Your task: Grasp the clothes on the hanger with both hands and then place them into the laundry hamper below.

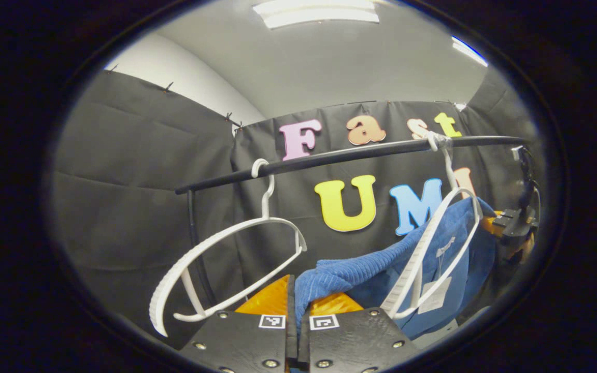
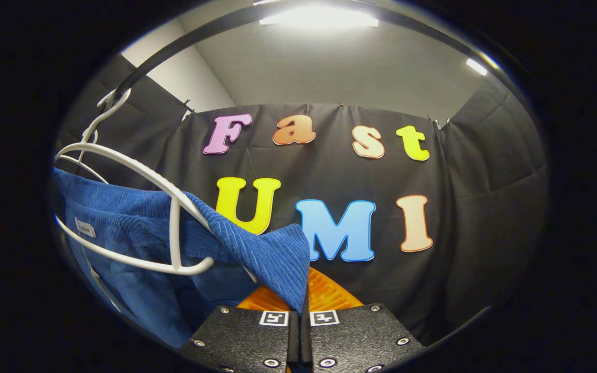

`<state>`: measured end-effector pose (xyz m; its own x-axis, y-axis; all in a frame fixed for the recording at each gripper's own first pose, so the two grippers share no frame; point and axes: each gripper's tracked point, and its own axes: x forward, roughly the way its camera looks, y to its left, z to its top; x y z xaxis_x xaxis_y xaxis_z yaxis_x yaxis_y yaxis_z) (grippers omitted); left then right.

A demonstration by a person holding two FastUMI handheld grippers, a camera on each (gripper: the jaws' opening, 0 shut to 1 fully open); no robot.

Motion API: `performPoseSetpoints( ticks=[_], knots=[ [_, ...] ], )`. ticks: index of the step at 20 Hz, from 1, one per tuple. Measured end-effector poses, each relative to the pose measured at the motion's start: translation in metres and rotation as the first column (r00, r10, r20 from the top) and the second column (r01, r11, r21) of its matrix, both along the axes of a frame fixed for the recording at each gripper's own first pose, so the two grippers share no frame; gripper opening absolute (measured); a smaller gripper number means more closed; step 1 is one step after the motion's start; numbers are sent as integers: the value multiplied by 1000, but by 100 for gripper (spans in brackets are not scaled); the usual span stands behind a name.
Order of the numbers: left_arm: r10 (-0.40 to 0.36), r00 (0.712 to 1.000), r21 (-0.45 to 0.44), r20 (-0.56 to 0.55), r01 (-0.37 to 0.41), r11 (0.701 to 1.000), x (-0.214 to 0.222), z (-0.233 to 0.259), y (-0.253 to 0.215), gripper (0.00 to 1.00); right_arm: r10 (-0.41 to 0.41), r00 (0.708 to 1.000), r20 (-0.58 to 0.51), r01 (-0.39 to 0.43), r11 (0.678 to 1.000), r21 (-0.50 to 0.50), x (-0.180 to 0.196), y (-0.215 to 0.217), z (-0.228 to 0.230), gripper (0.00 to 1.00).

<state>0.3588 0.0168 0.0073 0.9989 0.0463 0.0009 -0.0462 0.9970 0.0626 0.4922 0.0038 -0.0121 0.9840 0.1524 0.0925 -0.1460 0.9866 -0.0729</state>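
A blue ribbed garment (image 1: 381, 269) hangs over a white hanger (image 1: 436, 248) on the black rail (image 1: 360, 153). One corner of it runs down between the fingers of my left gripper (image 1: 296, 300), which is shut on the cloth. In the right gripper view the same blue garment (image 2: 138, 228) drapes over its white hanger (image 2: 138, 176) at the left. Another corner of the cloth drops into my right gripper (image 2: 300, 303), which is shut on it. The right gripper (image 1: 516, 223) also appears at the far right of the left gripper view, beside the garment.
An empty white hanger (image 1: 215, 264) hangs on the rail to the left of the garment, close to my left gripper. The rail's upright post (image 1: 195, 243) stands behind it. Black cloth walls close the booth at the back and sides.
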Motion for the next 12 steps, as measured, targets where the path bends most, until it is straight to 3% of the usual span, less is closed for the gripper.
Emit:
performPoseSetpoints(
  ticks=[3,6,9,12],
  knots=[
    [-32,994,-27,-103,29,999,-2,-35,11,2,24,998,-52,-24,1000,-12,-11,8,-16,1],
    [-33,997,-65,-70,28,997,-13,-38,8,2,15,999,-38,-17,999,-39,-11,9,-16,1],
    [-44,993,-87,-113,35,996,-21,-61,-2,2,6,990,-142,-5,1000,10,-10,0,-43,1],
    [-54,988,-30,-142,51,998,-31,-86,-21,0,-33,983,-183,34,999,2,-14,-13,-63,1]
  ],
)
